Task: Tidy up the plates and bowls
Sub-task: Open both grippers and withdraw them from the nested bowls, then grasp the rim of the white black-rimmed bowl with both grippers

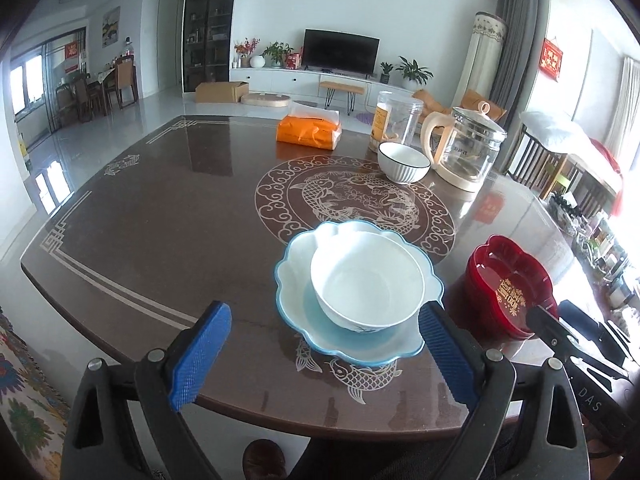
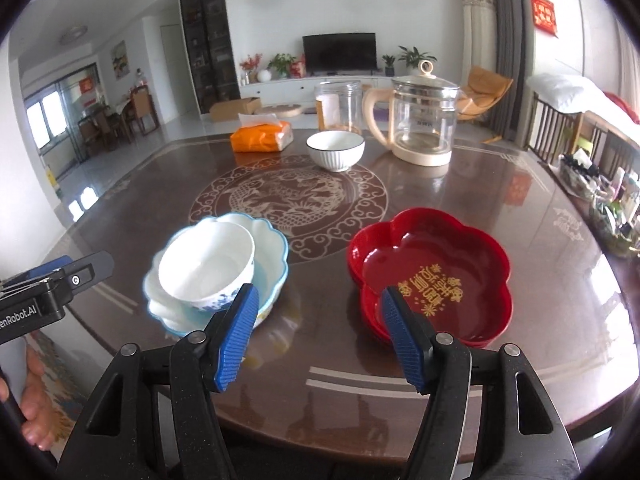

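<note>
Here, both the left gripper (image 1: 324, 356) and right gripper (image 2: 318, 334) gape empty; a white bowl (image 1: 367, 280) sits in the scalloped blue plate (image 1: 296, 268) at frame centre.

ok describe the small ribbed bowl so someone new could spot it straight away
Start at the dark round table with the pale dragon medallion in its middle. On the medallion's far edge, in front of the clear plastic jar and beside the glass kettle, stands the ribbed bowl. It alone has a thin dark rim and sits on no plate.

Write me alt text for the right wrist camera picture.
The right tool hangs open above a dark table, nothing between its blue fingers. Beyond it, a white bowl sits in a pale blue scalloped dish, beside a red flower-shaped dish.
</note>
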A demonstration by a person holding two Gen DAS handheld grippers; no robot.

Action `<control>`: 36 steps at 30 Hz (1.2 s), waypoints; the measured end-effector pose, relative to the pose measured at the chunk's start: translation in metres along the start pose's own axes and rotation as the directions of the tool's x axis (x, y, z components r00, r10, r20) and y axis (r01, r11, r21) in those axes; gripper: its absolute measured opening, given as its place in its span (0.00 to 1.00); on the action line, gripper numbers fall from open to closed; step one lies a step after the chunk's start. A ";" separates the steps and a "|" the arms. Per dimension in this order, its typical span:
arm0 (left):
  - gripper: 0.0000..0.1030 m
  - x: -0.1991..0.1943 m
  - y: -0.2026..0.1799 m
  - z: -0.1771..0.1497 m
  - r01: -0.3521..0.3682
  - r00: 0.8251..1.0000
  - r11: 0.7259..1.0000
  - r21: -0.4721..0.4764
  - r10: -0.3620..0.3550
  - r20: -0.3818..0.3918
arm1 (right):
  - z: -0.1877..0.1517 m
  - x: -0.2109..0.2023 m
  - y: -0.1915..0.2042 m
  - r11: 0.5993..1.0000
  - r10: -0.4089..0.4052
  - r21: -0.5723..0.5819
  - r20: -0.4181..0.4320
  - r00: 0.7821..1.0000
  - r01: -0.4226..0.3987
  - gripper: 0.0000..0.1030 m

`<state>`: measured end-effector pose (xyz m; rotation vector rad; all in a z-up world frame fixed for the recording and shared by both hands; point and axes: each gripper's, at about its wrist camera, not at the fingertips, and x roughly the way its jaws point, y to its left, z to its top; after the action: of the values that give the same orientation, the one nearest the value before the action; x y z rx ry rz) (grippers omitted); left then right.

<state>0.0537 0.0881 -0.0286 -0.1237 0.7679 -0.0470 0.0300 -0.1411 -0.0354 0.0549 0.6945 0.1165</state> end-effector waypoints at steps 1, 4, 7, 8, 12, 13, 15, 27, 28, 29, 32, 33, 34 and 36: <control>0.92 -0.001 -0.001 -0.001 -0.004 1.000 1.000 0.006 0.004 0.002 | -0.001 -0.001 -0.002 1.000 -0.008 0.006 0.002 1.000 0.008 0.66; 0.92 -0.006 -0.006 -0.001 -0.028 1.000 0.999 0.027 0.028 0.012 | -0.001 0.000 -0.007 0.999 -0.046 0.009 -0.004 0.999 0.046 0.66; 0.92 -0.007 -0.010 0.001 -0.075 0.997 0.996 0.054 0.074 0.024 | -0.001 0.000 -0.008 0.997 -0.073 0.006 -0.007 0.997 0.074 0.69; 0.92 -0.007 -0.011 0.001 -0.088 0.996 0.994 0.064 0.086 0.027 | -0.001 -0.001 -0.009 0.997 -0.077 0.007 -0.005 0.997 0.077 0.69; 0.92 -0.006 -0.014 0.001 -0.114 0.993 0.990 0.088 0.111 0.033 | 0.001 -0.002 -0.008 0.995 -0.096 0.001 0.003 0.995 0.096 0.69; 0.92 -0.005 -0.014 0.001 -0.118 0.993 0.989 0.091 0.115 0.031 | 0.001 -0.002 -0.007 0.995 -0.097 -0.001 -0.001 0.995 0.097 0.69; 0.92 -0.003 -0.013 0.001 -0.122 0.992 0.988 0.094 0.120 0.027 | 0.003 -0.001 -0.007 0.996 -0.092 0.001 -0.006 0.996 0.092 0.69; 0.92 0.033 0.001 0.049 -0.019 0.998 0.993 0.117 0.026 -0.062 | 0.037 0.017 0.000 0.995 -0.097 -0.029 -0.083 0.992 0.095 0.75; 0.92 0.040 0.001 0.061 0.003 0.998 0.992 0.129 0.006 -0.070 | 0.046 0.023 0.000 0.995 -0.089 -0.043 -0.095 0.991 0.086 0.75; 0.92 0.049 0.000 0.075 0.024 0.997 0.990 0.137 -0.013 -0.080 | 0.057 0.028 -0.002 0.997 -0.072 -0.045 -0.107 0.992 0.068 0.75; 0.92 0.087 -0.004 0.115 0.043 0.991 0.986 0.162 -0.021 -0.131 | 0.098 0.047 -0.020 0.997 0.061 0.053 -0.110 0.992 -0.055 0.75; 0.92 0.101 -0.005 0.128 0.044 0.990 0.985 0.168 -0.021 -0.140 | 0.113 0.055 -0.029 0.990 0.100 0.104 -0.093 0.991 -0.090 0.75; 0.92 0.116 -0.007 0.141 0.048 0.988 0.984 0.170 -0.022 -0.154 | 0.129 0.066 -0.039 0.979 0.140 0.162 -0.075 0.987 -0.126 0.75; 0.92 0.149 -0.011 0.168 0.064 0.982 0.987 0.150 -0.035 -0.188 | 0.160 0.103 -0.062 0.951 0.197 0.262 -0.107 0.975 -0.163 0.75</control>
<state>0.2773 0.0803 -0.0106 0.0109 0.9437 -0.1675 0.2169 -0.1911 0.0161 0.3587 0.8338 0.2086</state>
